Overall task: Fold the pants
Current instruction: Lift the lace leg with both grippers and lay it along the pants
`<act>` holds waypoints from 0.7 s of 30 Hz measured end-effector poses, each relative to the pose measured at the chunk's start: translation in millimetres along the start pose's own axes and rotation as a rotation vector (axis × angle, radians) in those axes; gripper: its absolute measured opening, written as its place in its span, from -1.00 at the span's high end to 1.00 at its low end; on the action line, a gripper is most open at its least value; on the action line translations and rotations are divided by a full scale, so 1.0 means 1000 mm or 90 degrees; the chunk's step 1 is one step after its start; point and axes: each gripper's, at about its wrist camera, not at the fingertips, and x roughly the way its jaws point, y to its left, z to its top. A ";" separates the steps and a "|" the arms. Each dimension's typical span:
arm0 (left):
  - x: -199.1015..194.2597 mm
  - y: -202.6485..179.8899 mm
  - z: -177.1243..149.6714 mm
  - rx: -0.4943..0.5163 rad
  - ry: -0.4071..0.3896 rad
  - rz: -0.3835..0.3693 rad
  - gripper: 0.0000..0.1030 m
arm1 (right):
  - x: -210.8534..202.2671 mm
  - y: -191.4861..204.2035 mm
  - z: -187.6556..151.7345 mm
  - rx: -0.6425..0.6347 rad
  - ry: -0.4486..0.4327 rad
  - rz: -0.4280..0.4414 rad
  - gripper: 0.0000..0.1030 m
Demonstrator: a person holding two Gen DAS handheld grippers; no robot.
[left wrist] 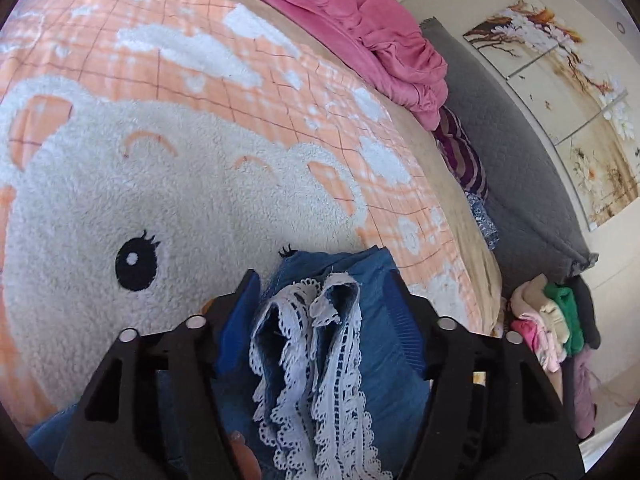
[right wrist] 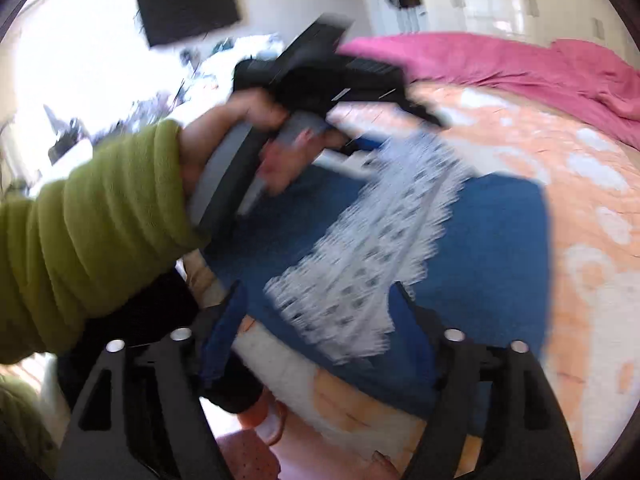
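The pants are blue denim (right wrist: 480,248) with a white lace hem (left wrist: 320,360). They lie on an orange and white bear blanket (left wrist: 160,160) on a bed. In the left wrist view the lace hem bunches between my left gripper's (left wrist: 320,292) fingers, which stand apart around it. In the blurred right wrist view my left gripper (right wrist: 352,140) lifts the lace (right wrist: 360,260) above the flat denim. My right gripper (right wrist: 320,296) is open above the denim, holding nothing.
A pink sheet (left wrist: 360,20) is heaped at the far side of the bed. A grey headboard (left wrist: 520,160) and a stack of folded clothes (left wrist: 552,328) stand at the right. The bed's near edge (right wrist: 340,400) and a foot show below.
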 end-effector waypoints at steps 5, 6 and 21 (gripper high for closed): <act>-0.002 0.008 0.000 -0.016 0.014 -0.004 -0.17 | -0.014 -0.074 0.043 0.113 -0.003 -0.085 -0.50; 0.000 0.009 -0.001 -0.019 0.025 -0.006 -0.17 | -0.010 -0.089 0.049 0.138 0.015 -0.097 -0.50; 0.005 0.000 -0.015 -0.013 0.030 0.004 0.82 | 0.066 -0.204 0.071 0.307 0.107 -0.003 0.67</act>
